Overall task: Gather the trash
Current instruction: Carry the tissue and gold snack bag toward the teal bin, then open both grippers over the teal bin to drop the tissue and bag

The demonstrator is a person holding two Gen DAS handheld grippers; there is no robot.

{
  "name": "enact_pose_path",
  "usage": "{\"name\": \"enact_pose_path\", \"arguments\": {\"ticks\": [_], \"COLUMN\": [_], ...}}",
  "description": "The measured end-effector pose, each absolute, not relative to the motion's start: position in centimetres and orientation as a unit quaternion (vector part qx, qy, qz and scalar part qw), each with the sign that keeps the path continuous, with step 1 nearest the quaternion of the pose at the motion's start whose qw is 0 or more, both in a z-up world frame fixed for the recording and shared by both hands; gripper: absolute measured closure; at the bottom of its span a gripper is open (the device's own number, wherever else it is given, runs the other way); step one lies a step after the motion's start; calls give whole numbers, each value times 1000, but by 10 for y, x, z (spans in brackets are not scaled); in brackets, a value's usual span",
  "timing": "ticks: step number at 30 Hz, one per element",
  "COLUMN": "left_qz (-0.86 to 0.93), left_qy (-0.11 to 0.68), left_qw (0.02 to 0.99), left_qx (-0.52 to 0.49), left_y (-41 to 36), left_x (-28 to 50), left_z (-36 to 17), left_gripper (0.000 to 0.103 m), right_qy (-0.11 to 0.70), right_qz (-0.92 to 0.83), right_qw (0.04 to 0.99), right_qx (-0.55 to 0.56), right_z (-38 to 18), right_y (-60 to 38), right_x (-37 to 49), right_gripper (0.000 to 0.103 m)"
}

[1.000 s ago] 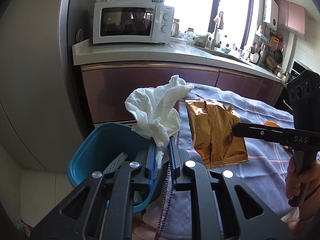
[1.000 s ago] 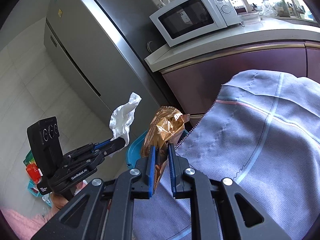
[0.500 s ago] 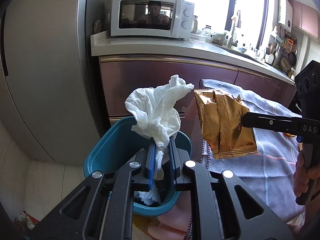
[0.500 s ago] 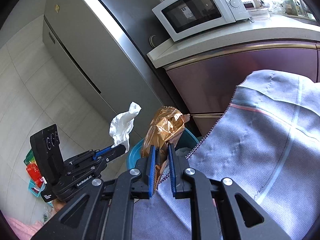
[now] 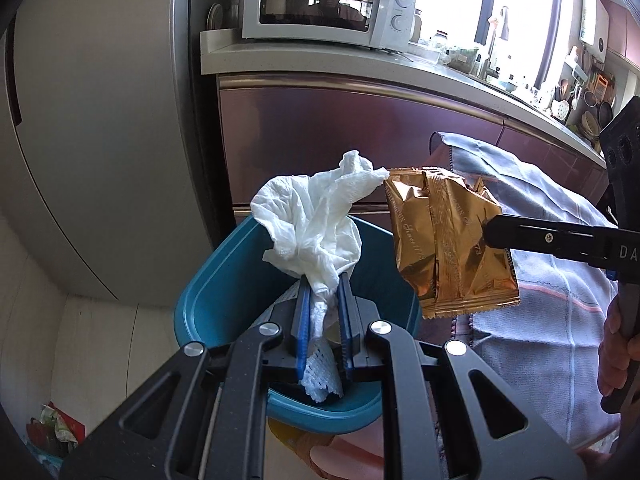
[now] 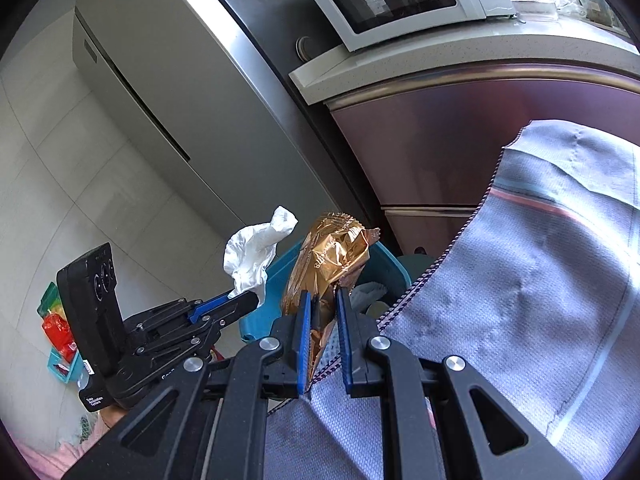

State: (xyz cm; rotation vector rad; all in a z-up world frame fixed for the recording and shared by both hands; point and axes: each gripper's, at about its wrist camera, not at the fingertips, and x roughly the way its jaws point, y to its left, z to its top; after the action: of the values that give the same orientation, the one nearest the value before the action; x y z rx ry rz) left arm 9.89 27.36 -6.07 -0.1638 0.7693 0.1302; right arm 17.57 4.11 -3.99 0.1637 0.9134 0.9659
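Observation:
My left gripper (image 5: 323, 280) is shut on a crumpled white tissue (image 5: 316, 220), held above the teal trash bin (image 5: 216, 292) on the floor. A gold foil snack wrapper (image 5: 448, 244) hangs just right of the tissue, over the bin's right rim, pinched by my right gripper (image 6: 322, 296). From the right wrist view the wrapper (image 6: 332, 256) stands up between the blue pads, with the left gripper (image 6: 244, 300) and its tissue (image 6: 256, 252) to the left and the bin (image 6: 260, 320) below. Some white waste lies inside the bin.
A table under a grey-blue cloth (image 5: 552, 280) sits right of the bin. Behind stand maroon cabinets (image 5: 340, 132), a counter with a white microwave (image 5: 328, 0), and a steel fridge (image 5: 100, 120) on the left. Colourful packets (image 6: 56, 320) lie on the floor.
Both grippers have swung left and down off the table toward the bin, each keeping its load. The bin now sits directly under the tissue and the wrapper has come close beside it.

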Motion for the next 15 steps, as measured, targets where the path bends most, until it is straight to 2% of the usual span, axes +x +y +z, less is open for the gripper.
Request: {"name": "enact_pose_path", "arguments": {"ticks": [15], "left_qz": [74], "left_qy": [397], "left_qw": [911], "left_qx": [-88], "left_y": [279], "left_x": [108], "left_z": [-86], "left_gripper": [88], "right_qy": [453], "right_qz": [434], "right_qw": [777], "right_qx": [54], "right_z": [-58], "right_y": [82], "right_x": [190], "right_gripper": [89]}}
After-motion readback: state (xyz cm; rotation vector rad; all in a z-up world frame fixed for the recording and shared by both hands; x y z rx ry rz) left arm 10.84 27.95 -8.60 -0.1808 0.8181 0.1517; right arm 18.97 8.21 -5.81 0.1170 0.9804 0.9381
